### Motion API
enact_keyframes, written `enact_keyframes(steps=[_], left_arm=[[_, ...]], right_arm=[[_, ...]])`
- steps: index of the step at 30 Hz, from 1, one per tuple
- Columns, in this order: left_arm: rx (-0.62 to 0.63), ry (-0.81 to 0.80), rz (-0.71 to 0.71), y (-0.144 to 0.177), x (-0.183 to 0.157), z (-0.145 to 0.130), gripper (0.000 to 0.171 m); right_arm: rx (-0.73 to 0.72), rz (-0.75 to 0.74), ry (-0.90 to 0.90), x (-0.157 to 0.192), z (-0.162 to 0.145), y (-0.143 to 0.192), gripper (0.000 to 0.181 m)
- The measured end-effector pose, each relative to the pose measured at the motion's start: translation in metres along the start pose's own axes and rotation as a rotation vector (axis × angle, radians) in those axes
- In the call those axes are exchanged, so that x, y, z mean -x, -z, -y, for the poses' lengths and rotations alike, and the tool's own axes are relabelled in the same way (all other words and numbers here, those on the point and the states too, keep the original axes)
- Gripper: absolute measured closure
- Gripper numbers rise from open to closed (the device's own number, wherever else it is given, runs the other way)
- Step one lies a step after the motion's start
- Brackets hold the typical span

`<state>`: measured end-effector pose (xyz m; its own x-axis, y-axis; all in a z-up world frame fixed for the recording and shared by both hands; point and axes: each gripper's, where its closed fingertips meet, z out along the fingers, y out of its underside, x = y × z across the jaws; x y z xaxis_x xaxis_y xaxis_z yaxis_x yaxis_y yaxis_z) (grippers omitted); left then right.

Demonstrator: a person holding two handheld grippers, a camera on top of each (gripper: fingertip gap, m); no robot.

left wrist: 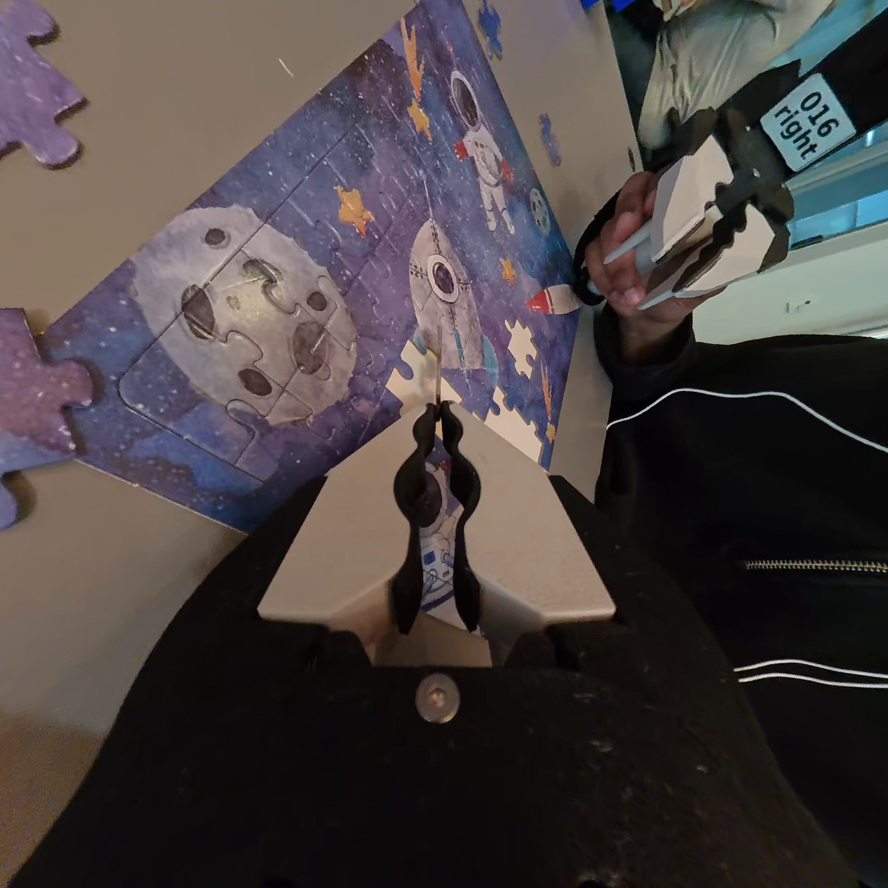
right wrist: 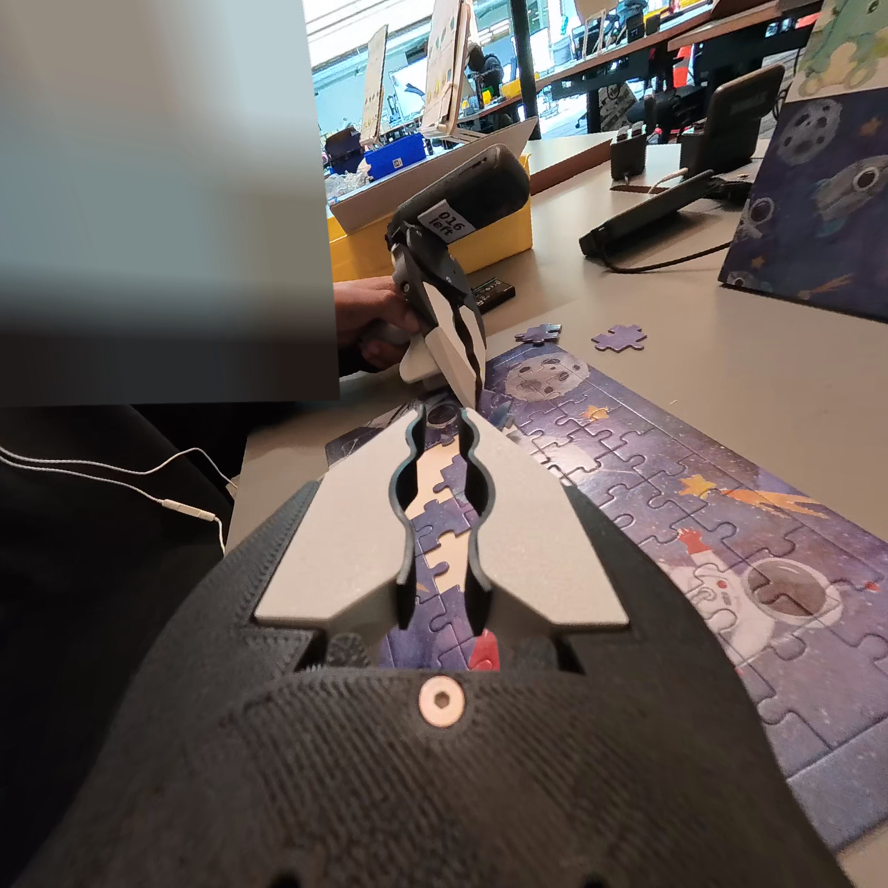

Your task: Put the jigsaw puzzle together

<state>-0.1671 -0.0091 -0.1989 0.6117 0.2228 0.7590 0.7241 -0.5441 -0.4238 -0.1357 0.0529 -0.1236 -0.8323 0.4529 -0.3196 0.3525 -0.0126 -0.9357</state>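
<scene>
A space-themed jigsaw puzzle [left wrist: 298, 269] lies mostly joined on the grey table, with a moon, a rocket and an astronaut; it also shows in the right wrist view [right wrist: 672, 504]. Pale gaps [left wrist: 420, 379] remain near its front edge. My left gripper [left wrist: 438, 406] is shut on a puzzle piece [left wrist: 438, 360], held edge-on just above the gap by the rocket. It also shows in the right wrist view [right wrist: 475, 387]. My right gripper [right wrist: 444, 415] hovers low over the puzzle's gaps [right wrist: 430, 475], slightly open and empty. It also shows in the left wrist view [left wrist: 644, 269].
Loose purple pieces lie beside the puzzle [left wrist: 33, 91] [left wrist: 33, 384] [right wrist: 620, 338] [right wrist: 538, 332]. A puzzle box [right wrist: 817, 202] stands at the right. A yellow bin [right wrist: 485, 240] and black devices [right wrist: 648, 216] sit at the back. The table edge and a person's dark jacket [left wrist: 745, 480] are close by. The left gripper's tips are roughly 11 centimetres from the right gripper's.
</scene>
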Motion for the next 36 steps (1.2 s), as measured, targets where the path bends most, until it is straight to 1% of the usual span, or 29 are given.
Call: enact_keyframes(steps=[5, 8, 12, 13, 17, 22, 26, 31, 36], left_arm=[[-0.018, 0.005, -0.053, 0.004, -0.008, 0.003, 0.171], [0.01, -0.014, -0.133, 0.008, -0.026, 0.004, 0.171], [0.116, -0.051, -0.014, 0.007, -0.014, 0.0, 0.171], [0.126, -0.057, -0.001, 0.004, -0.011, 0.001, 0.171], [0.113, -0.044, -0.001, -0.001, -0.005, 0.001, 0.171], [0.005, -0.038, -0.001, 0.008, -0.004, 0.014, 0.171], [-0.009, -0.001, -0.005, 0.007, 0.002, 0.012, 0.171], [-0.02, 0.008, 0.03, 0.007, 0.008, 0.01, 0.171], [-0.044, 0.028, 0.028, 0.006, 0.008, 0.011, 0.171]], right_arm=[[-0.003, -0.005, 0.006, 0.0, 0.0, 0.0, 0.17], [-0.007, -0.005, 0.005, 0.0, 0.001, 0.001, 0.17], [0.0, -0.005, 0.008, 0.001, 0.0, 0.0, 0.17], [0.002, -0.006, 0.009, 0.001, -0.001, 0.0, 0.17], [0.001, -0.007, 0.01, 0.001, -0.001, 0.0, 0.17], [0.0, -0.007, 0.014, 0.001, -0.001, 0.0, 0.17], [0.002, -0.007, 0.015, 0.001, -0.001, 0.0, 0.17], [-0.001, -0.009, 0.016, 0.001, -0.001, 0.0, 0.171], [-0.002, -0.01, 0.017, 0.001, 0.0, 0.0, 0.171]])
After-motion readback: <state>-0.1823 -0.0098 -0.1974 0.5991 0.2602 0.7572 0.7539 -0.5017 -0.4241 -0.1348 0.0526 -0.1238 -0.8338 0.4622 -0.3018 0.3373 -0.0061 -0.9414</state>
